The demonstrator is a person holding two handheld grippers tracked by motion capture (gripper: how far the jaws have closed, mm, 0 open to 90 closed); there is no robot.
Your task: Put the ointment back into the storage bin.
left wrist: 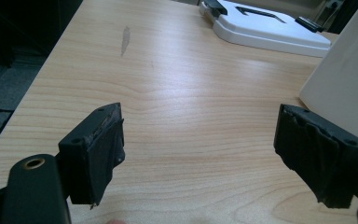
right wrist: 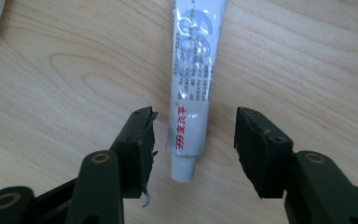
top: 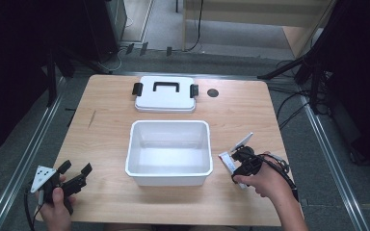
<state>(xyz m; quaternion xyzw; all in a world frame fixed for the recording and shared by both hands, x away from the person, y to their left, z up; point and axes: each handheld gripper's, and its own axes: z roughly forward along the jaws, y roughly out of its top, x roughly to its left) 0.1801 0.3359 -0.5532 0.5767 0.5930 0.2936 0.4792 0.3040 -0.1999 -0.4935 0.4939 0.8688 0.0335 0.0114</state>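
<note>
Nearest to me on the left, my left gripper (top: pixel 72 174) rests at the near left corner of the table (top: pixel 106 144) with its jaws spread wide and nothing between them; in its own view I see bare wood ahead and the side of the white bin (left wrist: pixel 349 70) off to the right. I would leave it parked there, out of the way. On the near right, my right gripper (right wrist: pixel 193 135) hangs low over the white tube (right wrist: pixel 193 88), jaws wide, one on each side of the cap end, neither touching it that I can see. The tube lies flat on the wood just right of the bin (top: pixel 168 151), its cap toward me and its crimped tail pointing away. To take it well, I judge I should lower a little more until the pads straddle the shoulder just above the cap, keep the tube centred between them, and close squarely across its width, since a soft tube is likely to squirm or twist if pinched off-centre. The open bin sits mid-table, empty as far as I can tell, a short carry to the left. Farther off, its lid (top: pixel 165 94) lies flat beyond the bin, handle up, well clear of that path.
</note>
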